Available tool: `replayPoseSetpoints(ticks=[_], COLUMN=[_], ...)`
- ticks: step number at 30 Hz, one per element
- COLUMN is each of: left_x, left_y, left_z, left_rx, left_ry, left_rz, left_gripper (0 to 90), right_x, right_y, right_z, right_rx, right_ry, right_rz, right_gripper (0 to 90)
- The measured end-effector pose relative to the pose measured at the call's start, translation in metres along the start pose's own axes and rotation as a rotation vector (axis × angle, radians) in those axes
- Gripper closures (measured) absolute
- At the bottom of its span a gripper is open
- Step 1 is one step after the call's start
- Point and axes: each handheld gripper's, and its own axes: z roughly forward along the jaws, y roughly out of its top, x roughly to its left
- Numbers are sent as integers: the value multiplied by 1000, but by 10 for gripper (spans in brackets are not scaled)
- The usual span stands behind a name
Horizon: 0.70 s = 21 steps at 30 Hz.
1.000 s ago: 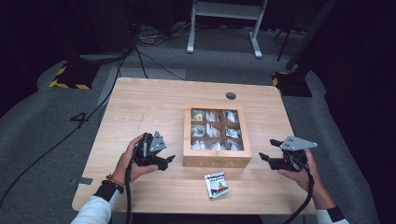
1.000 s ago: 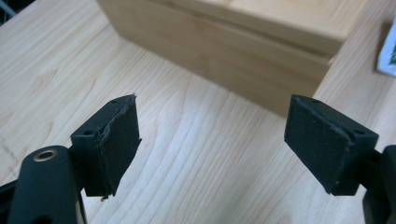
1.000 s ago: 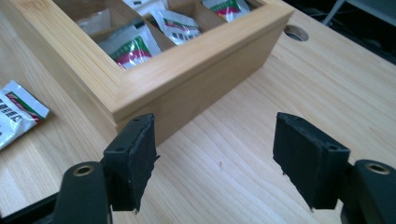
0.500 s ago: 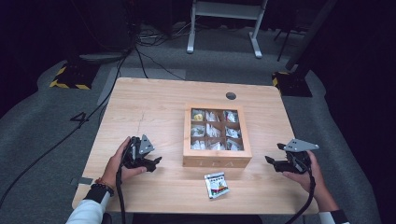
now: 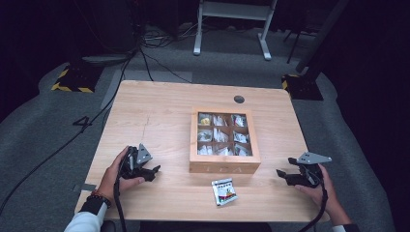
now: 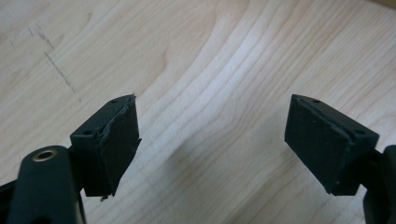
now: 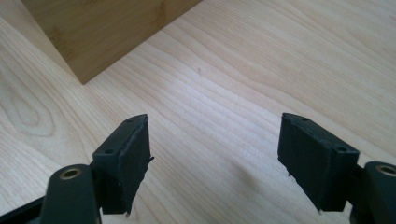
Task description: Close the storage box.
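Your left gripper sits low over the table to the left of the box, its jaws spread wide with only bare wood between them in the left gripper view. Your right gripper rests near the table's right edge, jaws likewise spread and empty, with a corner of the box at the upper left of the right gripper view. The box holds nine compartments of sachets, and one packet lies flat on the table just in front of it, between your two grippers.
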Motion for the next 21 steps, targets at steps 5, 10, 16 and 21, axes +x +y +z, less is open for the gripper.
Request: replayPoseSetpoints(ticks=[5, 10, 16, 21], left_x=[6, 10, 19, 18], left_y=[-11, -21, -35, -35], left_z=[-4, -6, -6, -7], left_rx=[22, 1, -34, -32], left_ry=[7, -12, -79, -68], left_rz=[-26, -70, -191, -202], left_gripper=[171, 173, 169, 169], right_x=[-3, -4, -4, -3], right_y=[-11, -19, -29, -30], right_z=[0, 1, 3, 2], right_rx=[0, 0, -15, -16], right_ry=[-1, 6, -9, -22], right_rz=[46, 79, 99, 99], right_gripper=[259, 258, 251, 241])
